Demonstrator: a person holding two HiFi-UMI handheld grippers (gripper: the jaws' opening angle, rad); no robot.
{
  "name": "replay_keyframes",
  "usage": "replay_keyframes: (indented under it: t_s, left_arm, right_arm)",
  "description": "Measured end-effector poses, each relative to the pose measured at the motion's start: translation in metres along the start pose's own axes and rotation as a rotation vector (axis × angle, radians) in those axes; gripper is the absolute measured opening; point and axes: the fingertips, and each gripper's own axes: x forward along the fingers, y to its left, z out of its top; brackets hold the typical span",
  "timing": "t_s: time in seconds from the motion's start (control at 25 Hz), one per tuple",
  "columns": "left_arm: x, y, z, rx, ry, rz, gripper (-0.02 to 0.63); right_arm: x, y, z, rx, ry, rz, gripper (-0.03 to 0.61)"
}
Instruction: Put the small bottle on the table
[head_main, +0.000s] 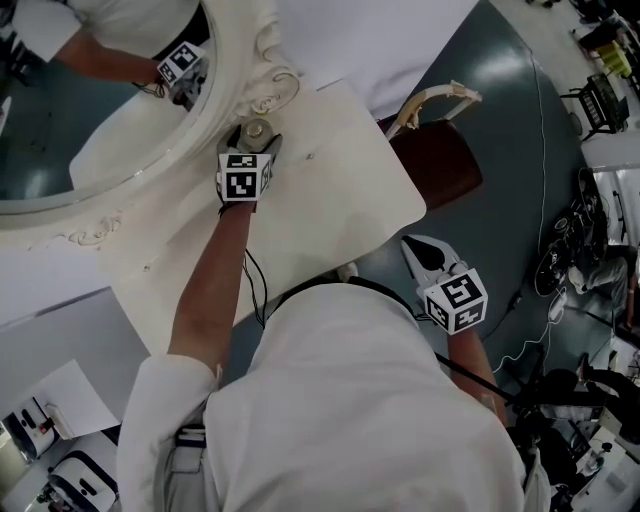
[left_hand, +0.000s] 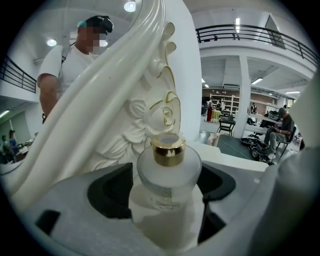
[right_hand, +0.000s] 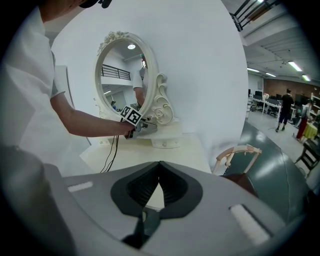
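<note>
The oval mirror (head_main: 60, 120) in its carved white frame stands at the left end of the white table (head_main: 330, 180). The left gripper (head_main: 252, 140) reaches to the foot of that frame, pointing downward. Its jaws are spread wide, released. The small bottle (left_hand: 167, 177), frosted glass with a gold collar, stands upright on the table between them, just beside the frame's carved scrollwork. The right gripper (head_main: 415, 248) is held off the table's right edge, well apart from the bottle. Its jaws are closed tip to tip and grasp nothing. A dark-seated chair (head_main: 440, 165) stands beyond it.
</note>
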Motion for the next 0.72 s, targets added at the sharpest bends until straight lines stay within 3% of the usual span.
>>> replay_keyframes:
  t_s: [0.56,0.72]
  left_arm:
    - [-0.076,-0.016,-0.011,-0.052,-0.021,0.101,0.383]
    - [-0.103,-0.035,-0.018,-0.073,-0.012,0.106,0.326]
  right_arm:
    - [-0.007,-0.002,-0.005,-0.095,-0.012,0.163,0.0]
    - [-0.005,-0.002,-0.012,-0.119,-0.009,0.23,0.0]
